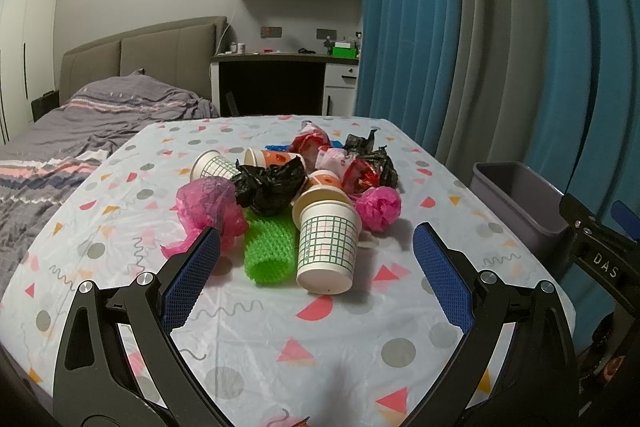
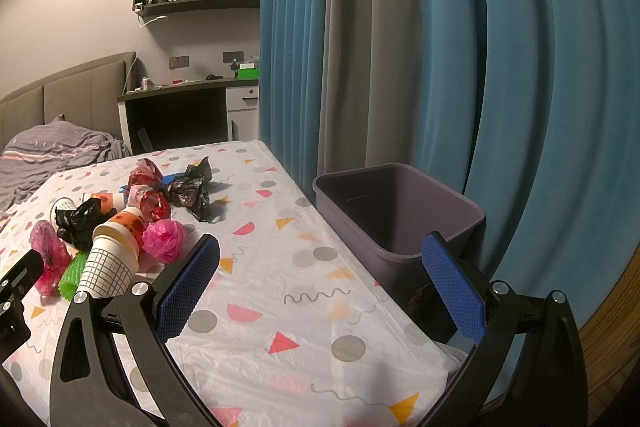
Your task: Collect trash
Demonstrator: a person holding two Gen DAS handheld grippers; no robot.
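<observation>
Left gripper (image 1: 316, 247): jaws spread wide, nothing between them, hanging low over the near part of the table and aimed at the trash pile.
Right gripper (image 2: 320, 259): likewise wide open and empty, over the near right part of the table, pointing toward the bin.
Table (image 1: 256, 339): patterned plastic cover, slightly wrinkled; judged slippery, so light items may skate if nudged.
Nearest item: checked paper cup (image 1: 328, 251), standing mouth-down, centred between the left gripper's fingers and a little beyond their tips. Best first pick, I judge.
Grip advice: advance until the pads flank the cup wall at mid-height, then close gently; a hard squeeze would crush thin paper.
Beside cup: green foam net (image 1: 270, 247) touching its left side; pink plastic bag (image 1: 208, 207) further left, near the left finger (image 1: 192, 279). Keep that finger clear of both, or they drag along.
Behind cup: black bag (image 1: 268, 187), pink ball of plastic (image 1: 378, 207) to the right, orange cups (image 1: 324, 181) lying down, red wrappers (image 1: 360, 175); exact count unclear, the heap overlaps.
Far pile: second black bag (image 2: 192, 191), slightly apart from the rest.
Bin (image 2: 396, 215): grey, open, off the table's right edge, near side; appears empty, though its floor is only partly seen.
Risk: tipping the cup into the heap.
</observation>
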